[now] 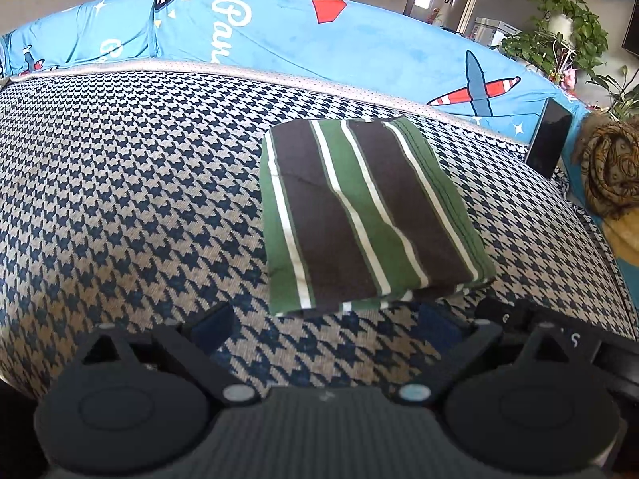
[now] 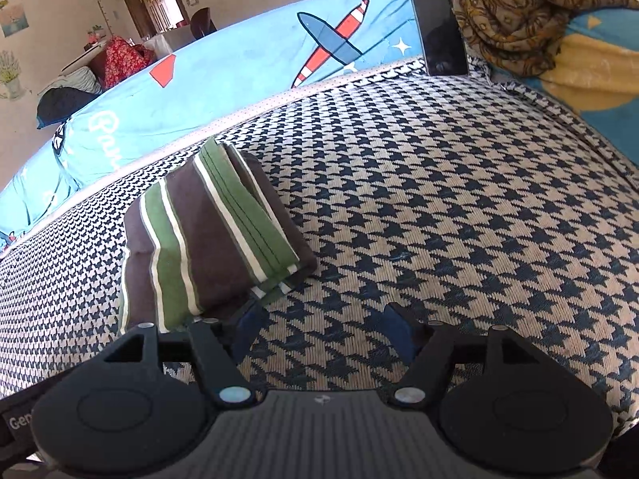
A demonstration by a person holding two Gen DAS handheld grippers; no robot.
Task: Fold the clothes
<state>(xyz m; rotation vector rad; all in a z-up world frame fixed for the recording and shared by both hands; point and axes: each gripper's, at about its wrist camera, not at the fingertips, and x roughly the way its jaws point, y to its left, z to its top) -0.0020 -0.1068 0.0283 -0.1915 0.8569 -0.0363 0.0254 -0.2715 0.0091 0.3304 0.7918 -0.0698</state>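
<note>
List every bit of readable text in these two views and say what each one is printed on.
"Pau", white script cut off by a fold, on the blue cartoon blanket.
"Gen", cut off at the picture's edge, on a black gripper body in the right wrist view.
A "5" and a blurred "G"-like mark on the other gripper's body; the rest is unreadable.
More white script lower on the blanket is too creased to read.
Striped folded garment: no text.
</note>
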